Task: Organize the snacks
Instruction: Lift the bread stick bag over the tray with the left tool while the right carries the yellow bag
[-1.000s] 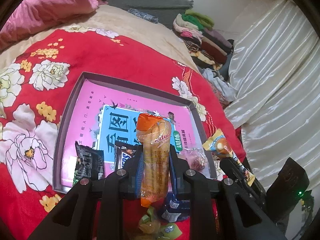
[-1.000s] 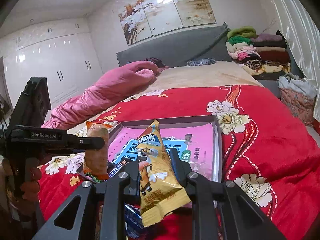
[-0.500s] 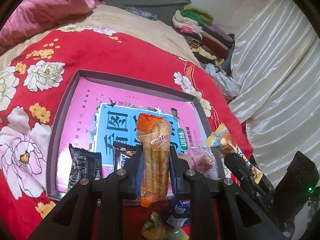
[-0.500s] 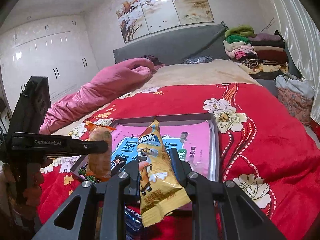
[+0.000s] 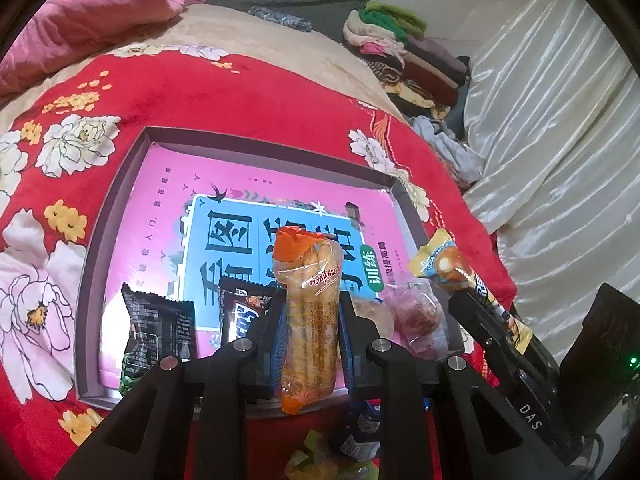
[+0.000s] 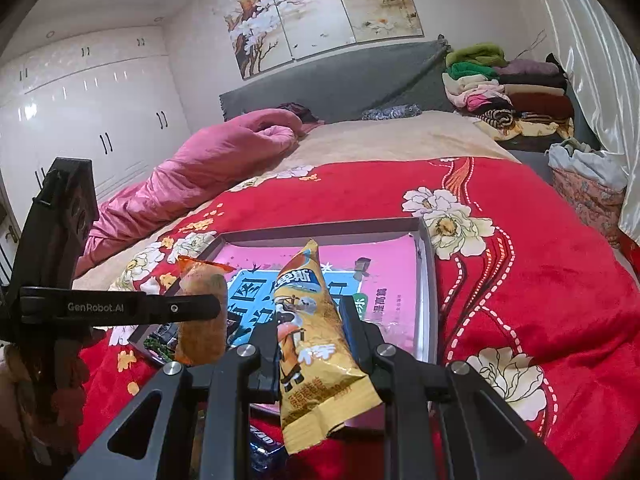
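Both tongs are loaded over the near edge of the tray (image 5: 106,240), which lies on the red floral bedspread (image 5: 256,92); left tongs (image 5: 308,332) are clamped on a clear sausage pack (image 5: 310,312) with orange ends, held upright above the tray's near rim; right tongs (image 6: 310,332) are clamped on a yellow snack packet (image 6: 310,320), also upright, near the tray's near right corner; neither item has been set down yet; inside the tray, along the near side, counted: one black packet (image 5: 158,332), one dark chocolate bar (image 5: 240,308), and at least one clear-wrapped reddish sweet (image 5: 416,314), with a paler wrapped item just beside it that is partly hidden behind the left tongs, so that count is uncertain; the rest of the tray floor, with its pink and blue print, is bare; outside the tray, on the bedspread near the camera, counted: one blue wrapper (image 5: 360,432) and one green-yellow wrapper (image 5: 316,460), possibly more below the frame edge; the right wrist view also shows a dark bar end (image 6: 264,440) under the tongs; judged progress: roughly midway; three or four snacks are placed, two are in hand and about to go in, and at least two or three loose ones remain to collect; tally: two tongs, one tray, two snacks held
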